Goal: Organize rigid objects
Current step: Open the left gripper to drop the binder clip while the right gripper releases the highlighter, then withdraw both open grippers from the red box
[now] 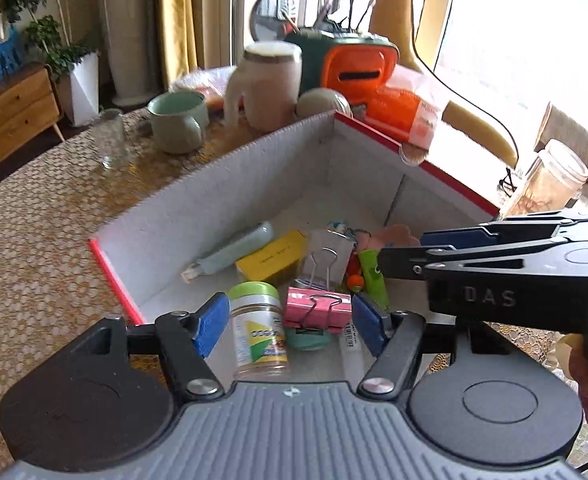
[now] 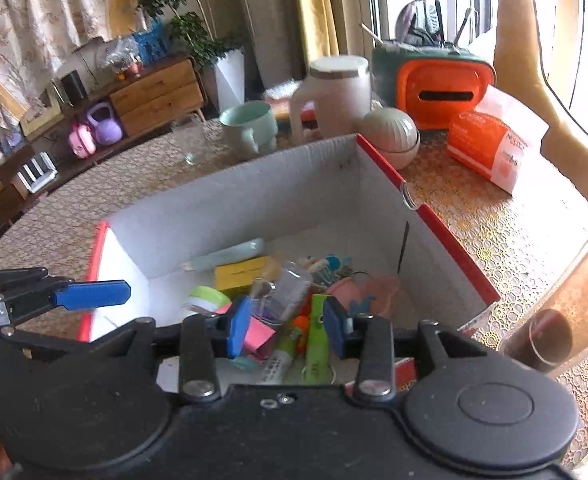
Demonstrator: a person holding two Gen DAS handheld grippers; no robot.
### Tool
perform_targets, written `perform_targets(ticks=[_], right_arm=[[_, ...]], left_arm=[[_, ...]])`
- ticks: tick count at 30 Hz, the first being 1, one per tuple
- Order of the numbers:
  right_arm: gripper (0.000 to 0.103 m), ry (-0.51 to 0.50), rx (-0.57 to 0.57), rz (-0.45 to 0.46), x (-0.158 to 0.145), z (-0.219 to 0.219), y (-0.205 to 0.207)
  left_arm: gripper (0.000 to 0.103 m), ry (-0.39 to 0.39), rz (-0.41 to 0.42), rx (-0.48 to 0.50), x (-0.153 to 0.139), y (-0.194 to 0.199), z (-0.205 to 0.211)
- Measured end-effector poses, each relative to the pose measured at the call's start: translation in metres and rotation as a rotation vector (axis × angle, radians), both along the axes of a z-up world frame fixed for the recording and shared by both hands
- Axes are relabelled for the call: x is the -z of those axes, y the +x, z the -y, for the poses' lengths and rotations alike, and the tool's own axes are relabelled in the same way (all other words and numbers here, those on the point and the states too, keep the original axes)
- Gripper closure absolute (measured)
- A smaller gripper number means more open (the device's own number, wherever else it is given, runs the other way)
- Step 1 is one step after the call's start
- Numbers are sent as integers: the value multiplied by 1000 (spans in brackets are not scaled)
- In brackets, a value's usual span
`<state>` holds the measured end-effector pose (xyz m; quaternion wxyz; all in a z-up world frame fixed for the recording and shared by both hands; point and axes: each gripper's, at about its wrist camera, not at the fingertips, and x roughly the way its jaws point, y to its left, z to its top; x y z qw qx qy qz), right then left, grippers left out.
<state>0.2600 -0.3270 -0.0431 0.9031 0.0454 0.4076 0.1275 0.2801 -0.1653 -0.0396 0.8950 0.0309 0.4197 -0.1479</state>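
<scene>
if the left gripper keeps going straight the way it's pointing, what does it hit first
Most likely the pink binder clip lying in the box, with the green-lidded jar just beside it. The left gripper has open, empty jaws; depth is hard to judge.

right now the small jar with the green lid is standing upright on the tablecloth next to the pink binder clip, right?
Not quite: the small jar with the green lid is inside the red-edged box, not on the tablecloth, still next to the pink binder clip. The left wrist view shows it.
</scene>
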Motion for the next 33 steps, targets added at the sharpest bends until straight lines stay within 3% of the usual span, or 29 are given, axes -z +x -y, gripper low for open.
perform_targets(ticks=[6, 16, 26, 31, 33], right_arm=[[52, 38, -13, 55, -13, 0, -24], [37, 84, -33, 143, -30, 0, -67], [5, 107, -92, 253, -37, 2, -106], [0, 125, -108, 302, -40, 2, -123], [0, 124, -103, 319, -40, 2, -129]], left_arm=[[36, 11, 62, -17, -12, -23, -13], [22, -13, 131, -18, -26, -54, -24], [15, -47, 173, -53, -33, -82, -39], [2, -63, 188, -77, -35, -94, -46], [1, -62, 196, -80, -36, -100, -47]])
